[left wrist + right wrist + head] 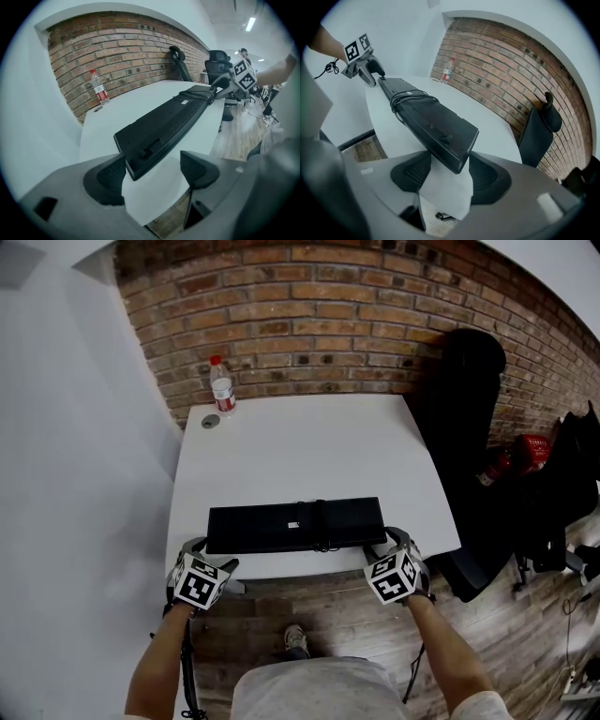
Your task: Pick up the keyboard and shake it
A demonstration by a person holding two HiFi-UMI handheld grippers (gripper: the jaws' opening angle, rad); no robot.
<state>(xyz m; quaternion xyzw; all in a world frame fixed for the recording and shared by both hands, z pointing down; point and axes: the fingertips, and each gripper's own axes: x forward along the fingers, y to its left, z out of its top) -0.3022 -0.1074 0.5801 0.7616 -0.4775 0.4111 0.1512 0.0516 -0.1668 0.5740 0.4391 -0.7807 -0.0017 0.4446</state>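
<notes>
the keyboard [295, 526] is a long, slim black slab with its plain underside up: no keys show, only a small white label [293, 524] near the middle and its own dark cable [322, 526] wound in loops round the body just to the right of that label. it lies flat and parallel to the near edge of the white tabletop [300, 446], close to that edge. the left hand-held gripper [208, 551] sits at the keyboard's left end, and in the left gripper view its jaws stand wide: the end corner of the keyboard reaches in between them, close by one pad, with a clear strip of tabletop showing before the other pad. the right hand-held gripper [386, 542] sits at the right end, and in the right gripper view its jaws are narrower, with the end of the keyboard lodged between them and both pads seemingly pressed against its sides. farther back on the tabletop, near the far left corner, a clear plastic bottle [222, 385] with a red cap and red label stands upright, with a small round grey thing [211, 421] just in front of it. a red brick wall [319, 315] runs behind, a black chair [469, 427] stands to the right of the tabletop, and a wooden floor [319, 615] shows below its near edge.
</notes>
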